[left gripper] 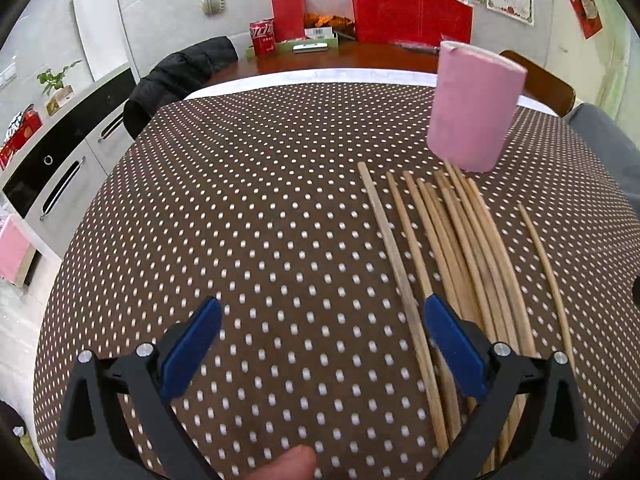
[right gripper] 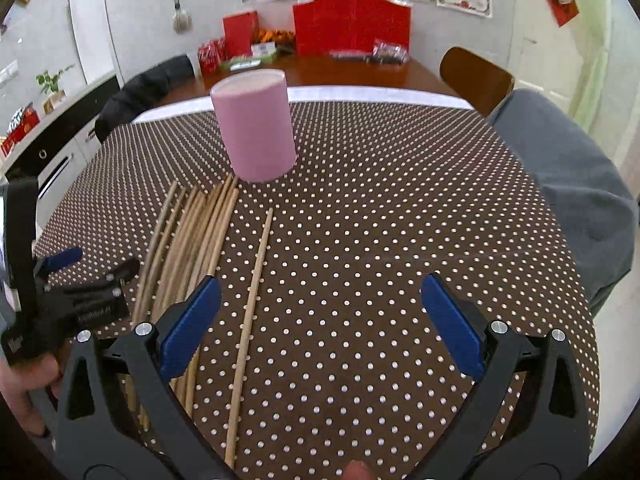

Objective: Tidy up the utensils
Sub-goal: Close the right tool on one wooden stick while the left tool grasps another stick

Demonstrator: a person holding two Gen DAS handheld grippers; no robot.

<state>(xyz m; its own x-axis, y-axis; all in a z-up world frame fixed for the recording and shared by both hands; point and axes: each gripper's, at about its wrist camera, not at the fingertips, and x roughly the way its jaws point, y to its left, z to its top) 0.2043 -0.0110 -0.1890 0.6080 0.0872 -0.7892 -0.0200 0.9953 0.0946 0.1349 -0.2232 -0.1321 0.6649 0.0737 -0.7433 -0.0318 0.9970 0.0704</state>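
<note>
Several wooden chopsticks point(left gripper: 460, 248) lie side by side on the dotted brown tablecloth, pointing toward a tall pink cylindrical holder point(left gripper: 472, 108) that stands upright just beyond their far tips. One chopstick point(right gripper: 252, 292) lies apart to the right of the bunch point(right gripper: 192, 240). My left gripper point(left gripper: 322, 320) is open above the cloth, its right finger over the left side of the bunch. My right gripper point(right gripper: 320, 300) is open too, holding nothing, with the lone chopstick just inside its left finger. The holder point(right gripper: 256, 128) stands ahead and left of it. The left gripper's black body point(right gripper: 68, 300) shows at the left edge.
The table point(left gripper: 240, 200) carries a brown white-dotted cloth. A grey sleeve point(right gripper: 572, 184) rests along its right side. Behind are a wooden table with a red bag point(left gripper: 412, 12), a cola can point(left gripper: 262, 36), a chair with a black jacket point(left gripper: 176, 76) and a wooden chair point(right gripper: 476, 76).
</note>
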